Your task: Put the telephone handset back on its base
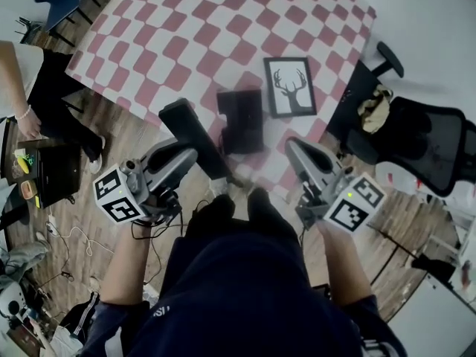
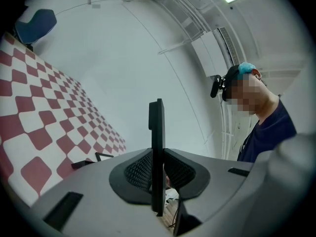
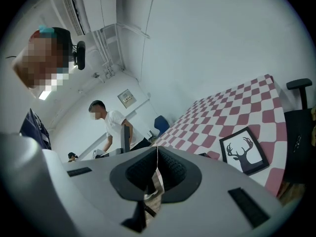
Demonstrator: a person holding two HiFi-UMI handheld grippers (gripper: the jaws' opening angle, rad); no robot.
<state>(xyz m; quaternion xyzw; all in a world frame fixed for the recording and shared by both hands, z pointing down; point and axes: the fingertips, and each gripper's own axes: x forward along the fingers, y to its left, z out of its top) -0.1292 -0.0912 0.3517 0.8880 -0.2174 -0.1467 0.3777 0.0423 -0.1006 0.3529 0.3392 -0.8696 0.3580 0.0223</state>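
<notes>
Wood flooring (image 1: pixel 126 136) fills the lower left, under the person's arms. Nearest, the left gripper (image 1: pixel 192 153) has its jaws clenched on the black handset (image 1: pixel 190 125), which is held in the air at centre left. At lower right, the right gripper (image 1: pixel 292 146) has its jaws pressed together on nothing. Beyond them the base (image 1: pixel 241 121) sits bare on the checked table (image 1: pixel 186 21), beside a deer picture (image 1: pixel 290 86). Seating the handset is not yet done. No writing is legible.
</notes>
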